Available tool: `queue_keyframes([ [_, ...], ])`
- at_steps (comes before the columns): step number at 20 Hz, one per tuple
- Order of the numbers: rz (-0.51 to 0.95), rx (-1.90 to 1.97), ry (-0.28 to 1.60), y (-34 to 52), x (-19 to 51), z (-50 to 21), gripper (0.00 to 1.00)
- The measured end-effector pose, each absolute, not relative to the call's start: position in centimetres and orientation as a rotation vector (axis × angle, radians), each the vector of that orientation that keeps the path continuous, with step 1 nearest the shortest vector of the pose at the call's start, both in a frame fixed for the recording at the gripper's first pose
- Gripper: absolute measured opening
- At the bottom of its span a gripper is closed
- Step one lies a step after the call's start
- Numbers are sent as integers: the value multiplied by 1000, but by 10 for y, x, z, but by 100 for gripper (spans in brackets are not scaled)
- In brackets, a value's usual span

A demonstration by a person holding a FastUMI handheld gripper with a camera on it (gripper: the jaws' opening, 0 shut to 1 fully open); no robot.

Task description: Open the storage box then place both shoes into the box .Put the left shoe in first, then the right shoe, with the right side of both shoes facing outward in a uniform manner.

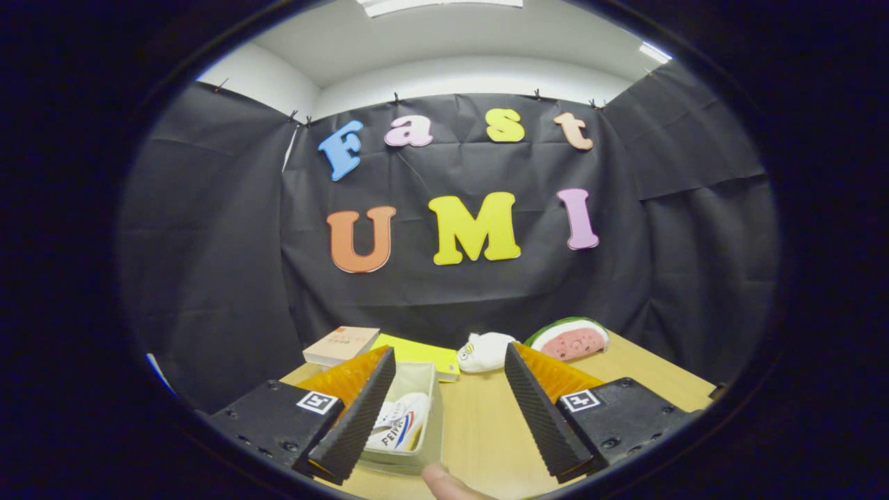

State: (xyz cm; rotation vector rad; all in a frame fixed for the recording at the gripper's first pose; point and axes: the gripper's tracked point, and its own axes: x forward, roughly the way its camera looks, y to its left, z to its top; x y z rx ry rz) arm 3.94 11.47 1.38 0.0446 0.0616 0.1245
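— Fingers spread wide on that gripper [444, 410], nothing pinched between them!

— And the storage box [425, 417]? It sits by the left finger, partly behind it, lid off, clear-walled, on the wooden table [479, 430].

— One white shoe [401, 423] with red and blue stripes is already inside, I'd say the left one.

— So the right shoe is next; it calls for finding it first. A fingertip [439, 479] pokes in just below the box.

cam: rides on tongs [444, 417], fisheye | height: low over bench [479, 423] | facing: forward along both fingers toward the black booth wall | range: storage box [417, 417] close under left finger, wall well beyond it
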Motion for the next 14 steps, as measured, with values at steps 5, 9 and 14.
queue_keyframes([
  [5, 97, 1, 51, 89, 50, 5, 100],
  [9, 99, -42, 28, 79, 50, 5, 100],
  [14, 55, -83, -11, 38, 46, 3, 100],
])
